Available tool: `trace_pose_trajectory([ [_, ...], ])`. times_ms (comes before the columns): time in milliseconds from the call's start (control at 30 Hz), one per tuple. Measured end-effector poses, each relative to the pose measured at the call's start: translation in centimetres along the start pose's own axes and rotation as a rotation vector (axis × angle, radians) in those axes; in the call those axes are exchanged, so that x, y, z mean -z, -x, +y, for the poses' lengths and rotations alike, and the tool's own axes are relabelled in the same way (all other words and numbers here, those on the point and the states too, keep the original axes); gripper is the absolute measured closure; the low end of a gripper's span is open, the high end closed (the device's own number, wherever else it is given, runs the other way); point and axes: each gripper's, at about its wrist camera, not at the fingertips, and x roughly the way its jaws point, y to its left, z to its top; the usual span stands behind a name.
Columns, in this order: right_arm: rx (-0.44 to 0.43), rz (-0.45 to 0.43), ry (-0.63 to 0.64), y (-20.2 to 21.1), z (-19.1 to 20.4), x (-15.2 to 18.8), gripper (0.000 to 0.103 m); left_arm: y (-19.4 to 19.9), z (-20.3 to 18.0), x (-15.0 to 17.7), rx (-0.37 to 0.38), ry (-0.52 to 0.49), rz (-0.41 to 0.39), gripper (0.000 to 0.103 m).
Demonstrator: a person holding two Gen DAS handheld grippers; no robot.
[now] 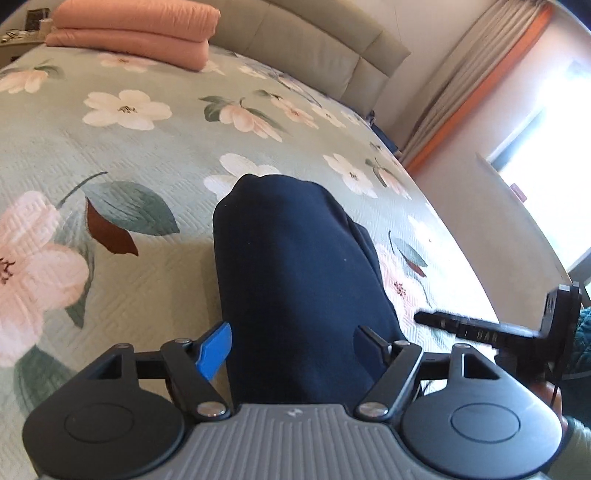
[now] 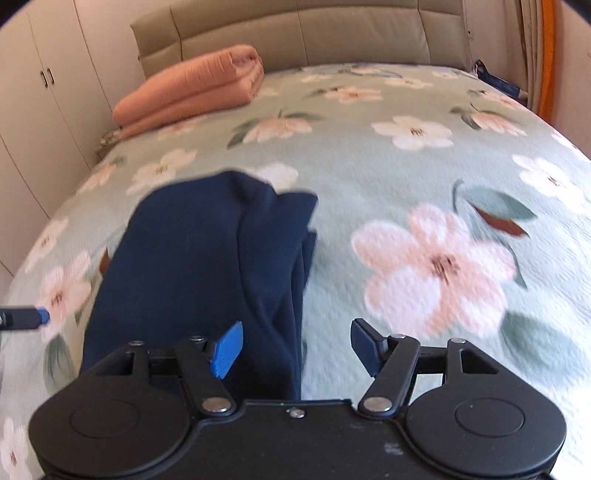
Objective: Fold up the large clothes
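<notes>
A folded navy blue garment [image 1: 295, 266] lies on the floral bedspread [image 1: 110, 155], running away from me in a long narrow bundle. My left gripper [image 1: 291, 347] is open, its jaws straddling the garment's near end without closing on it. In the right wrist view the garment [image 2: 199, 266] lies to the left of centre. My right gripper [image 2: 295, 347] is open over the garment's right edge and holds nothing. The right gripper's black finger [image 1: 454, 323] shows at the right of the left wrist view. The left gripper's blue fingertip [image 2: 40, 316] shows at the left edge of the right wrist view.
A folded pink blanket [image 2: 192, 88] lies at the head of the bed by the beige headboard [image 2: 332, 33]. Cupboards [image 2: 44, 92] stand on the left. Curtains [image 1: 476, 70] and a bright window [image 1: 546, 147] are on the right, past the bed's edge.
</notes>
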Motion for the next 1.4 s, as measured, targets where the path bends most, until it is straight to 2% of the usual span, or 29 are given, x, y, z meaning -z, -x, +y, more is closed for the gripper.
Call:
trace_pose_trajectory([
  [133, -0.112, 0.014, -0.106, -2.1, -1.3, -1.1, 0.024, -2.5, 1.2, -1.2, 0.01, -0.007, 0.063, 0.022],
  [300, -0.212, 0.121, -0.268, -5.7, -3.0, -0.6, 0.021, -6.0, 2.2, -1.4, 0.034, 0.035, 0.121, 0.022],
  [367, -0.223, 0.136, -0.298, -6.8, -3.4, -0.2, 0.014, -7.5, 2.6, -1.2, 0.068, 0.046, 0.153, 0.018],
  [400, -0.222, 0.138, -0.315, -7.3, -3.6, 0.0, 0.003, -8.1, 2.9, -1.2, 0.075, 0.058, 0.156, 0.015],
  [433, -0.224, 0.145, -0.334, -7.9, -3.9, 0.3, 0.001, -8.6, 3.3, -1.1, 0.093, 0.079, 0.159, 0.013],
  [533, -0.304, 0.186, -0.416, -9.8, -5.5, 1.2, 0.0, -10.1, 5.0, -0.8, 0.152, 0.175, 0.169, 0.011],
  [600, -0.347, 0.18, -0.426, -10.0, -6.1, 1.2, 0.0, -10.7, 5.9, -0.5, 0.181, 0.227, 0.166, 0.01],
  [767, -0.392, 0.169, -0.368, -10.2, -5.5, 1.3, 0.0, -12.8, 7.4, 0.6, 0.262, 0.336, 0.174, 0.004],
  [833, -0.42, 0.169, -0.342, -10.6, -4.8, 1.3, 0.0, -13.5, 7.3, 0.6, 0.273, 0.345, 0.157, 0.005],
  [867, -0.419, 0.154, -0.336, -10.7, -4.4, 1.3, 0.001, -13.8, 7.0, 0.5, 0.268, 0.339, 0.159, 0.007],
  [900, -0.41, 0.137, -0.334, -10.8, -4.1, 1.3, 0.011, -14.0, 6.7, 0.4, 0.255, 0.328, 0.163, 0.009],
  [1000, -0.378, 0.111, -0.312, -10.2, -2.8, 1.4, 0.027, -13.8, 6.0, 0.1, 0.214, 0.302, 0.162, 0.026],
  [1067, -0.387, 0.094, -0.325, -9.4, -2.7, 1.5, 0.035, -12.7, 5.5, 0.3, 0.219, 0.278, 0.134, 0.039],
  [1100, -0.401, 0.087, -0.341, -9.0, -2.7, 1.6, 0.038, -12.2, 5.3, 0.5, 0.232, 0.271, 0.117, 0.041],
  [1167, -0.416, 0.069, -0.339, -7.8, -2.2, 1.5, 0.041, -10.8, 4.7, 0.8, 0.278, 0.253, 0.078, 0.045],
  [1267, -0.432, 0.028, -0.318, -5.0, -1.0, 1.0, 0.041, -8.2, 3.5, 1.2, 0.328, 0.218, 0.038, 0.045],
  [1400, -0.444, -0.03, -0.312, 0.1, 1.6, 1.2, 0.041, -2.9, 2.9, 1.7, 0.391, 0.198, 0.008, 0.045],
])
